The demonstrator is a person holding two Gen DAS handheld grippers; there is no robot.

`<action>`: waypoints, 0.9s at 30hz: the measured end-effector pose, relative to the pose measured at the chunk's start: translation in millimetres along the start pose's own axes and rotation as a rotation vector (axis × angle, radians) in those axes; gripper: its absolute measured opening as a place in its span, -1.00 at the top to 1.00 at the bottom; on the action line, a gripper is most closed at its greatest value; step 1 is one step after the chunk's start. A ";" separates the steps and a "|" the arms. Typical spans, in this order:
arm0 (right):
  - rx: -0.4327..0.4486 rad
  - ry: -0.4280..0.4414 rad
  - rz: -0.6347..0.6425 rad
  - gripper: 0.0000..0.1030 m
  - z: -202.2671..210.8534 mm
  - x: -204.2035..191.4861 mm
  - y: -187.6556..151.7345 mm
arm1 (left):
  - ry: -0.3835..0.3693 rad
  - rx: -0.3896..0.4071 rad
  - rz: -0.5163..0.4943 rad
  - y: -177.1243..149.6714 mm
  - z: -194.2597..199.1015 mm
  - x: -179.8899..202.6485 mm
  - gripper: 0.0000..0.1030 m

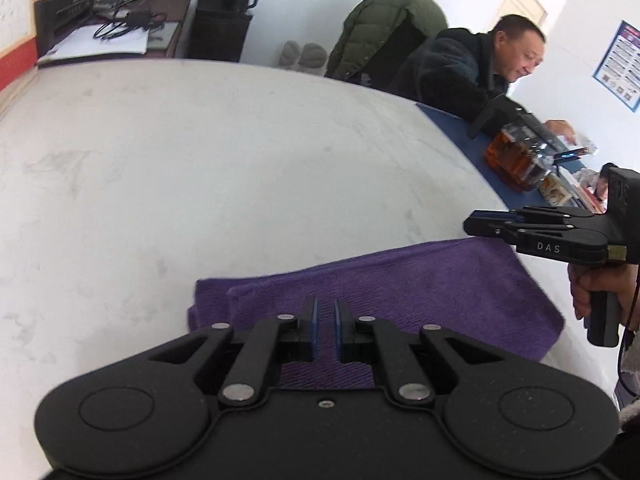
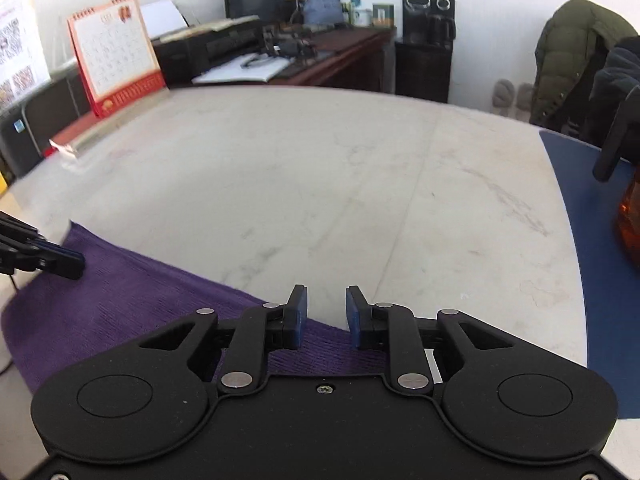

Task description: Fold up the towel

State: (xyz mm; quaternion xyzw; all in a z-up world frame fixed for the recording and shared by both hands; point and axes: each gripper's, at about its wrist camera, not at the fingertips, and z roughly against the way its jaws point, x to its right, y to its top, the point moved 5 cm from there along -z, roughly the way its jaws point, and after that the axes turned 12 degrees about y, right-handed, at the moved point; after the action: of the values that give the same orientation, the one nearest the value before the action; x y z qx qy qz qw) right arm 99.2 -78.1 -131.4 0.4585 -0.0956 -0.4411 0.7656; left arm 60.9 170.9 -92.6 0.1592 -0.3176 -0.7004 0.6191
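A purple towel (image 1: 400, 288) lies folded on the white table (image 1: 200, 160), near its front edge. My left gripper (image 1: 327, 312) hovers over the towel's left part. Its blue pads stand a narrow gap apart, and only the towel below shows between them. The right gripper (image 1: 480, 226) hangs level above the towel's far right corner, held by a hand (image 1: 592, 292). In the right wrist view the right gripper (image 2: 327, 300) is open over the towel (image 2: 120, 300) edge with nothing between its fingers. The left gripper (image 2: 74, 264) pokes in at the left edge.
A person in a dark jacket (image 1: 448, 72) sits at the far right, by a blue mat (image 2: 592, 220) and an amber glass bottle (image 1: 508, 156). A desk calendar (image 2: 116, 52) stands at the table's far left. A cluttered desk (image 2: 320, 48) lies beyond.
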 end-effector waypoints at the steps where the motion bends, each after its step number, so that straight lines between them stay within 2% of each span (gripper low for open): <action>1: 0.009 0.017 0.004 0.59 2.4 -7.6 0.7 | -0.016 -0.007 -0.015 -0.7 -0.2 7.9 0.88; 3: 0.014 0.067 0.029 0.59 3.9 -31.5 -0.5 | -0.049 -0.020 -0.045 -2.4 -0.7 23.6 0.88; 9: -0.088 0.169 0.166 0.59 -7.8 -99.8 -21.3 | -0.122 -0.094 -0.113 -30.2 -11.1 57.4 0.88; 15: -0.134 0.171 0.207 0.58 2.3 -120.5 -48.4 | -0.103 -0.072 -0.082 -46.5 -13.3 51.8 0.88; 18: -0.122 0.174 0.192 0.59 6.6 -116.8 -50.9 | -0.074 -0.054 -0.050 -50.2 -10.5 45.0 0.89; 26: -0.098 0.153 0.244 0.59 23.4 -90.9 -61.1 | 0.083 -0.026 -0.047 -56.8 3.0 39.5 0.90; 27: -0.093 0.152 0.242 0.59 26.4 -85.8 -62.6 | 0.123 -0.028 -0.028 -56.3 6.9 36.2 0.90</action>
State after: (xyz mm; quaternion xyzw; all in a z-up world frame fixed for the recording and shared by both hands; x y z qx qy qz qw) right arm -2.9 -40.9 -143.7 0.4400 -0.0713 -0.3136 0.8385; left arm 6.9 139.4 -117.4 0.1976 -0.2669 -0.7022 0.6297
